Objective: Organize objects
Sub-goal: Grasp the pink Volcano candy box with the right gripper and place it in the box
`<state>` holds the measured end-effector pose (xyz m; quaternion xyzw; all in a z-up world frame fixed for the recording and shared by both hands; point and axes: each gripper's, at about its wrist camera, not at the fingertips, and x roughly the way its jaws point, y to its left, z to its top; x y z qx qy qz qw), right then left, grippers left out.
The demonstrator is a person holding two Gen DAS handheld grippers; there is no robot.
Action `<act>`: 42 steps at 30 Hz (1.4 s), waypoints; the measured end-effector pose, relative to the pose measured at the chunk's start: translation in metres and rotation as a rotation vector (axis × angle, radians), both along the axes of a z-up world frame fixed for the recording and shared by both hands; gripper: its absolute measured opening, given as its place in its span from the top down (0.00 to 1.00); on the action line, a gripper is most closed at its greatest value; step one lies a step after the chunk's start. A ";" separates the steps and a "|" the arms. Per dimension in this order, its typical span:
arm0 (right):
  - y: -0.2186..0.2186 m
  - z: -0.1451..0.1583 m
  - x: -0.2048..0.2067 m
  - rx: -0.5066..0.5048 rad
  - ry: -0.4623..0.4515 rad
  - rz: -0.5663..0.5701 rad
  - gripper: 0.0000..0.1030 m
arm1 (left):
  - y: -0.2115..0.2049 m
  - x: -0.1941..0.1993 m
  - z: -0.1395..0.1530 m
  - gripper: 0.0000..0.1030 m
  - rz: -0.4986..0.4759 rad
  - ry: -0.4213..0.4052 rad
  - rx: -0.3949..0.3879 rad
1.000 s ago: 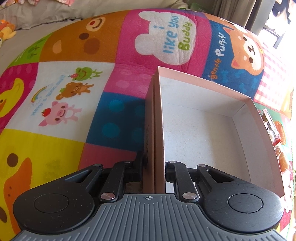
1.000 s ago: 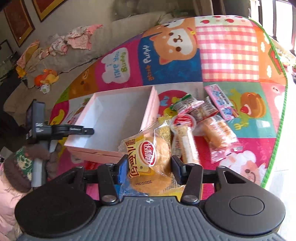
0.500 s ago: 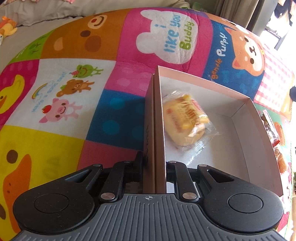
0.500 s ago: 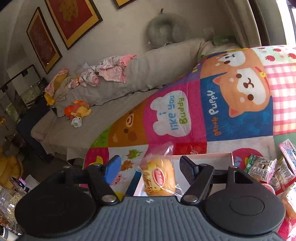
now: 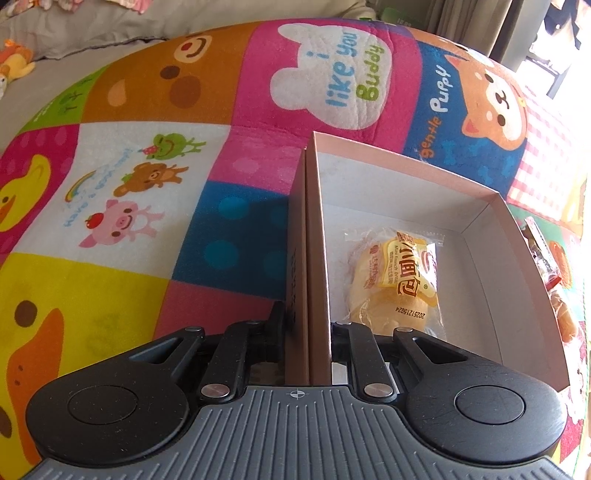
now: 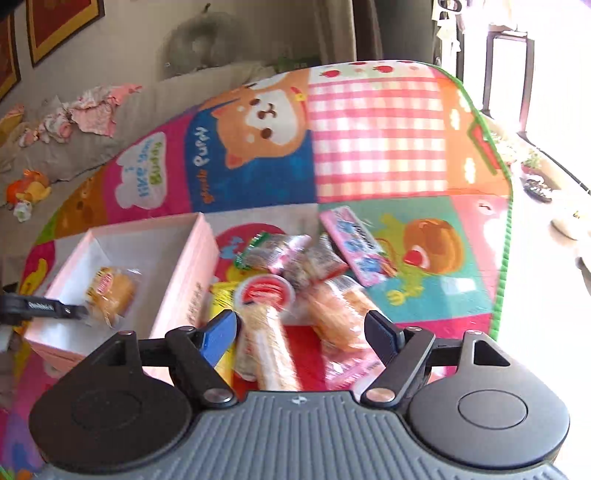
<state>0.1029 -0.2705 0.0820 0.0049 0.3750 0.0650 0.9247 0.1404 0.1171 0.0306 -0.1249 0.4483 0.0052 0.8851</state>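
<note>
Bread packet (image 5: 397, 280) reads "Mini French Bread"; left hand-held gripper (image 5: 307, 328) clamps box wall (image 5: 314, 236); right hand-held gripper (image 6: 301, 328) opening, empty.

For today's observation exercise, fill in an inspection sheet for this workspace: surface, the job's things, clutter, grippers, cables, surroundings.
Surface: patchwork cartoon play mat.
Job's things: pink box on the mat, one wrapped bread bun lying inside; pile of wrapped snacks on the mat beside the box.
Clutter: plush toy and crumpled clothes on the grey sofa.
Grippers: left gripper shut on the box's side wall; right gripper above the snack pile, jaws opening, gripping nothing.
Cables: nothing seen.
Surroundings: framed pictures on the wall, bright window to the right.
</note>
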 end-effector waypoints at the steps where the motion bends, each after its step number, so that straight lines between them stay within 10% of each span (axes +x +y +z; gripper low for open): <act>1: -0.005 -0.005 -0.002 -0.017 0.001 -0.008 0.23 | 0.000 0.000 0.000 0.84 -0.002 0.001 0.002; 13: -0.012 -0.011 0.117 0.007 0.005 -0.069 0.24 | 0.002 0.001 0.000 0.84 -0.005 0.004 -0.003; 22: -0.007 -0.059 0.198 0.061 0.192 -0.092 0.25 | 0.003 0.001 0.000 0.84 -0.013 0.004 -0.006; 30: -0.018 -0.054 0.175 0.045 0.217 -0.074 0.56 | 0.003 0.000 -0.001 0.83 -0.010 -0.004 -0.014; 42: -0.042 0.016 0.053 0.069 0.046 -0.064 0.59 | 0.003 -0.001 0.000 0.83 -0.005 -0.009 -0.018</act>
